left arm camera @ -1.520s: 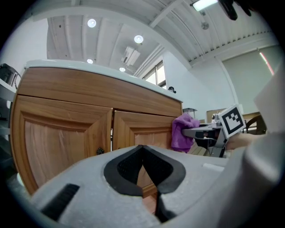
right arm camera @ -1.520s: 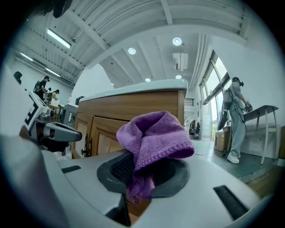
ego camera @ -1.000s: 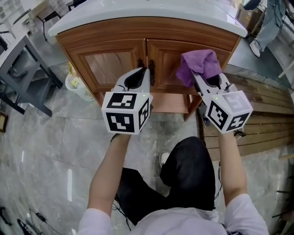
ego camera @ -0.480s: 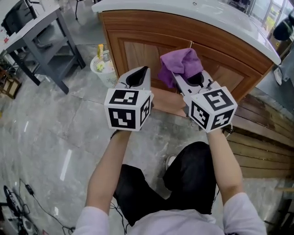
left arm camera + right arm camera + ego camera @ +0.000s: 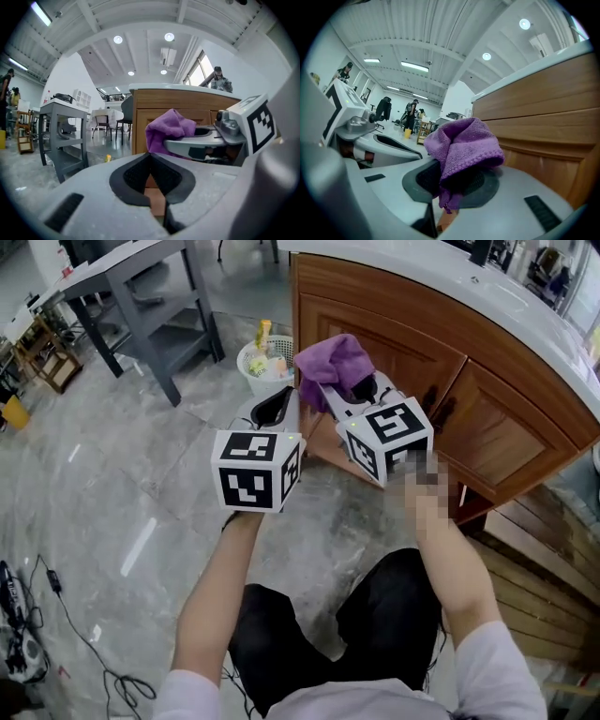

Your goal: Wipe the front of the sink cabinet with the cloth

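down by the left end of the sink cabinet, the right gripper is squeezing the purple cloth tight in its jaws, and the cloth is bunching up over the tips. a second ago the cloth was sitting up on the right door. half a second ago it was near the middle, where the two doors meet. now it is sitting by the left door, close to the corner of the wood. so the cloth is sliding across the front from right to left, and this pass is probably getting near its end. the cloth is looking very close to the wood, but i cannot tell if it is pressing on it. the left gripper is hanging just beside the right one, with its jaws closed together and nothing between them. both doors are staying closed, so nothing inside is showing. a little white basket is standing on the floor near the corner, and it is holding a yellow bottle and some small things i cannot make out.
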Tool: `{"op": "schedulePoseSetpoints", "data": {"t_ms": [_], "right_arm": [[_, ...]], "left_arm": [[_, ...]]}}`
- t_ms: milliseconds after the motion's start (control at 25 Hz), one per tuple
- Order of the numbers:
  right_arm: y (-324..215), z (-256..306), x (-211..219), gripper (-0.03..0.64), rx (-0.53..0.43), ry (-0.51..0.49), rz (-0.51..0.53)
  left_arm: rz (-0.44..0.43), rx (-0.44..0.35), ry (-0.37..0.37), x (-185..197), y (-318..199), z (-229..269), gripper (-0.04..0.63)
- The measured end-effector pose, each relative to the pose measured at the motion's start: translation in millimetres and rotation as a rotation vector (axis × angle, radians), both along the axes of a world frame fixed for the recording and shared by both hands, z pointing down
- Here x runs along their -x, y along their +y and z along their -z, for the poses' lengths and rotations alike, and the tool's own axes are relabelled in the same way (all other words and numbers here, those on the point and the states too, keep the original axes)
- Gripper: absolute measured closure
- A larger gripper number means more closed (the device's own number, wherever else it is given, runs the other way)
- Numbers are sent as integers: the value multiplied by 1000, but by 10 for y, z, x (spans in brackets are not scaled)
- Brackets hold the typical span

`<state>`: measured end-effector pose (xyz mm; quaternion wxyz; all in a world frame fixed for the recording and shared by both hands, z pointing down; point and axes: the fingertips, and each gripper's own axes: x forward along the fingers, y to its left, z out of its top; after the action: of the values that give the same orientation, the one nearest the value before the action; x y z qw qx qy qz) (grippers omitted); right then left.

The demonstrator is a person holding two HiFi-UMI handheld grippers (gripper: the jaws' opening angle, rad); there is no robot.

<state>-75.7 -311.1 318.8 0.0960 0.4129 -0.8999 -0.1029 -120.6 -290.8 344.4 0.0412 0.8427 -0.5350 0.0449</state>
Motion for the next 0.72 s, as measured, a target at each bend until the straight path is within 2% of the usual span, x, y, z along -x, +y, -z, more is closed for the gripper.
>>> {"op": "schedulePoseSetpoints", "data": {"t_ms": [160, 360, 720], "right_arm": [[-218, -191, 258, 549, 4, 15, 16], [-448, -381, 446, 549, 0, 55, 7], [-552, -487, 439, 549, -3, 87, -29]], "left_arm": [[53, 17, 14, 188, -5, -114, 591], [71, 32, 2, 217, 9, -224, 591], [61, 36, -18, 195, 49, -277, 591]]}}
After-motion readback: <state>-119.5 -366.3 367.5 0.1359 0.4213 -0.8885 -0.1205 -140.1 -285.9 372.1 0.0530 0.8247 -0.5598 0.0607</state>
